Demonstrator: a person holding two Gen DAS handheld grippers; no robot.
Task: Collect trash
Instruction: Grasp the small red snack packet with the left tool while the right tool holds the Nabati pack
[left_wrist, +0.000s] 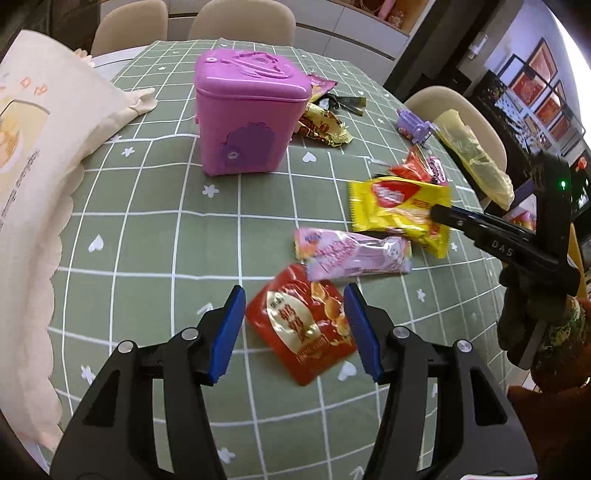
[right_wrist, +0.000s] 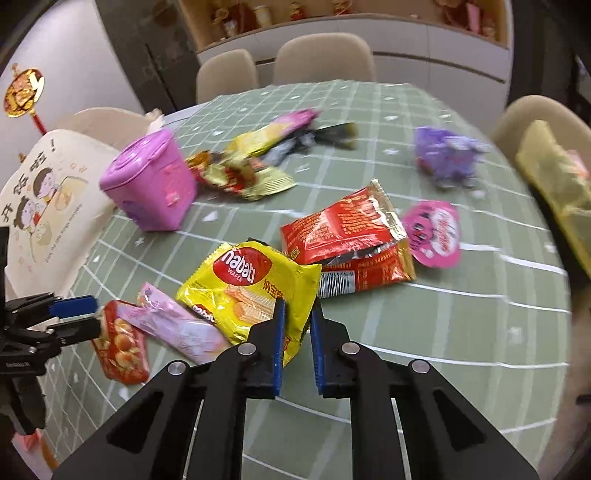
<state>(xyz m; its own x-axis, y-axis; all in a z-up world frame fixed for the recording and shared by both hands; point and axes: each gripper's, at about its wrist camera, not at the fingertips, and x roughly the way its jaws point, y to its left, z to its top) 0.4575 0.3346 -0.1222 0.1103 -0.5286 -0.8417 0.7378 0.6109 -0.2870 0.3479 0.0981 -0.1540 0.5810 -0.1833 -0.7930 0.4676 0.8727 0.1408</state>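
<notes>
A closed pink bin (left_wrist: 245, 118) (right_wrist: 151, 184) stands on the green checked tablecloth (left_wrist: 155, 229). My left gripper (left_wrist: 295, 325) is open, its fingers on either side of a red snack packet (left_wrist: 299, 328) (right_wrist: 120, 343) lying flat. My right gripper (right_wrist: 295, 332) (left_wrist: 443, 216) is shut on the corner of a yellow Nabati wafer wrapper (right_wrist: 251, 288) (left_wrist: 399, 206). A pink wrapper (left_wrist: 354, 253) (right_wrist: 177, 325) lies between the two. A red opened packet (right_wrist: 351, 240) and a round pink lid (right_wrist: 434, 234) lie beyond.
More crumpled wrappers (left_wrist: 321, 122) (right_wrist: 258, 162) lie behind the bin. A purple toy (left_wrist: 415, 127) (right_wrist: 447, 157) sits far right. A cream tote bag (left_wrist: 33, 177) (right_wrist: 40, 206) covers the left side. A yellow bag (left_wrist: 472, 155) hangs on a chair. Chairs ring the table.
</notes>
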